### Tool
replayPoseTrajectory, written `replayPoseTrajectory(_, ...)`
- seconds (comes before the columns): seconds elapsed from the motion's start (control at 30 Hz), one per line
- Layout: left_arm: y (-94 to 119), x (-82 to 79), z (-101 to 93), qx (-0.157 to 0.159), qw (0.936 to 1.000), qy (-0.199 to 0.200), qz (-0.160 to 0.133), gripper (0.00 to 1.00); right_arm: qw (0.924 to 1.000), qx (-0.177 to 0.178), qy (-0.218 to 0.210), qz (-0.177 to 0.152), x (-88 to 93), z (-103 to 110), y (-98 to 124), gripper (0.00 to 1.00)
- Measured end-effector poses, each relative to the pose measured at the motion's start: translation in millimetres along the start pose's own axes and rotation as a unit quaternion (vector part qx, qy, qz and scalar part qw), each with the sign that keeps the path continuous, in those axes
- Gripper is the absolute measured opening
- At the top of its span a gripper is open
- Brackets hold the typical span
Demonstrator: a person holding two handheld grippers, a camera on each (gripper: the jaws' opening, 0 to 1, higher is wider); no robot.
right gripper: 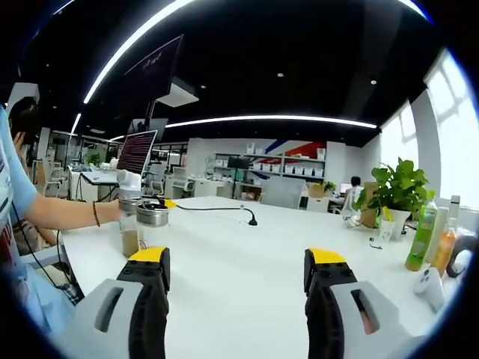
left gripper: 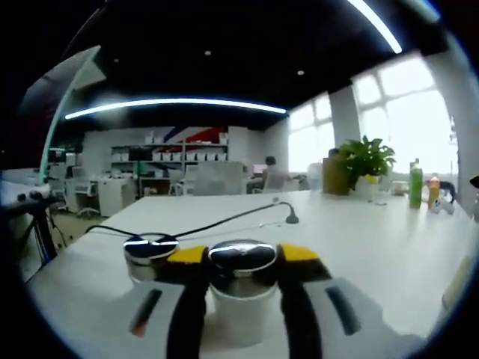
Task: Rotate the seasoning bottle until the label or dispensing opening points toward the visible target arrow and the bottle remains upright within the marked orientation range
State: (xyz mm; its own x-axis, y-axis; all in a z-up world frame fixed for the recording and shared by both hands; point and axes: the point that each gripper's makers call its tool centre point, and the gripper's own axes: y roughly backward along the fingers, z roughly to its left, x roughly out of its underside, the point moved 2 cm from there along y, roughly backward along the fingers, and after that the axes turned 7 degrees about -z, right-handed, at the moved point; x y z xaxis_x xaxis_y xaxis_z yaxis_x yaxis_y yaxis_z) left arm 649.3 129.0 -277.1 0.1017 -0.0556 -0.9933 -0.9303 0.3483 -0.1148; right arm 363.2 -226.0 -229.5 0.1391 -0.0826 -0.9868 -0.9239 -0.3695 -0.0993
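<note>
A seasoning bottle (left gripper: 239, 303) with a white body and a shiny chrome lid stands upright on the white table (left gripper: 374, 247). My left gripper (left gripper: 242, 256) is shut on it, one yellow-tipped jaw pressing each side just below the lid. A second chrome-lidded bottle (left gripper: 148, 254) stands close behind it to the left. In the right gripper view both bottles (right gripper: 142, 224) stand at the far left of the table, where a person's forearm (right gripper: 67, 213) reaches. My right gripper (right gripper: 239, 262) is open over bare tabletop, well apart from the bottles.
A black cable ending in a small black base (left gripper: 289, 218) runs across the table behind the bottles. At the far right stand a potted plant (right gripper: 400, 191), a green bottle (right gripper: 423, 235) and an orange bottle (right gripper: 447, 247). A monitor (right gripper: 138, 152) rises behind the bottles.
</note>
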Motion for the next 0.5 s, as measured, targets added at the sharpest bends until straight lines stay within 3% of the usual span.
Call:
replayPoseTrajectory(0.2,2,-3.6,-5.8,0.017,0.9998,-0.009,0.010,0.37,0.9999,0.010,-0.003,-0.014,-5.9,-3,2,0.71)
replayPoseTrajectory(0.3,4,-9.3,-7.7,0.024,0.9997,0.000,0.003,0.37,0.9999,0.012,0.001,-0.011,-5.4,-4,2,0.72)
replayPoseTrajectory(0.4,5,-15.1,-12.5,0.029,0.9992,-0.026,-0.002,0.37,0.9999,0.012,-0.006,-0.006,-2.0,-4,1,0.74)
replayPoseTrajectory(0.5,7,-21.4,-15.5,0.031,0.9991,-0.028,-0.008,0.37,0.9999,0.006,-0.008,-0.004,-1.1,-1,1,0.74)
